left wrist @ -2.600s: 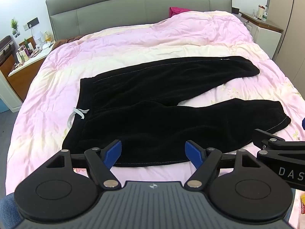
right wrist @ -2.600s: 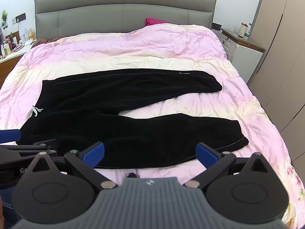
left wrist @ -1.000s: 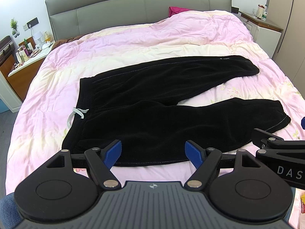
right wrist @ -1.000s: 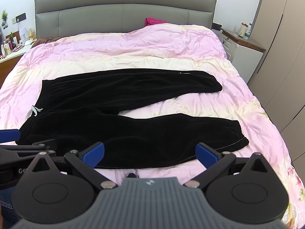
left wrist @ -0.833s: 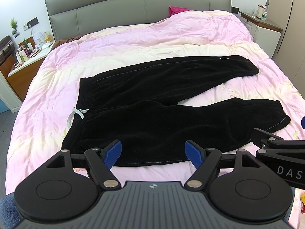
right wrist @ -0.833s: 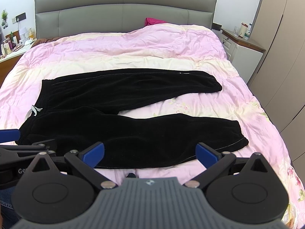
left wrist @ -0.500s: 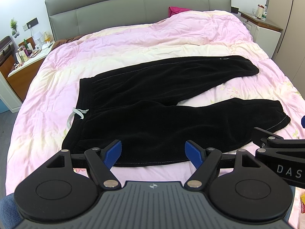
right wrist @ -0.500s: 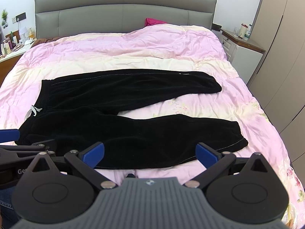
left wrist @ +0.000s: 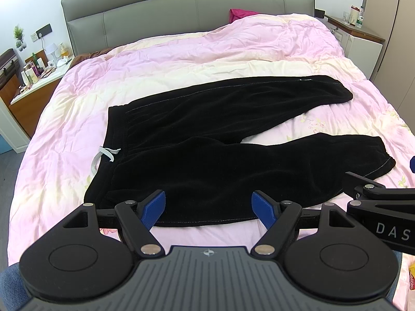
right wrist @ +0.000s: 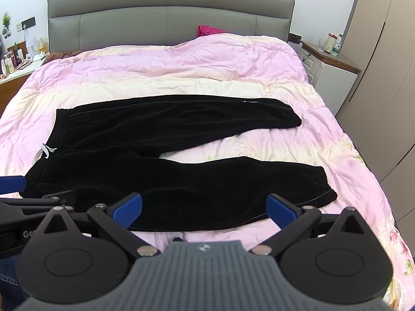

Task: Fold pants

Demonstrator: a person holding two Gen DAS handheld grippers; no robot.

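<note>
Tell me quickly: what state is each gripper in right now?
Left gripper: open, holding nothing, above the near edge of the black pants.
Right gripper: open, holding nothing.

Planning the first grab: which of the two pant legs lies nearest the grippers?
The lower leg, ending at the cuff beside the right gripper; the other leg lies nearer the headboard.

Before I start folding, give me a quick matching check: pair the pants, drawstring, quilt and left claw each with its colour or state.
Things:
1. pants
2. drawstring
3. quilt
4. left claw

Descriptions:
A. pink and cream
B. open, holding nothing
C. black, spread flat with legs apart
D. pale, at the waistband

Pairs: 1-C, 2-D, 3-A, 4-B
</note>
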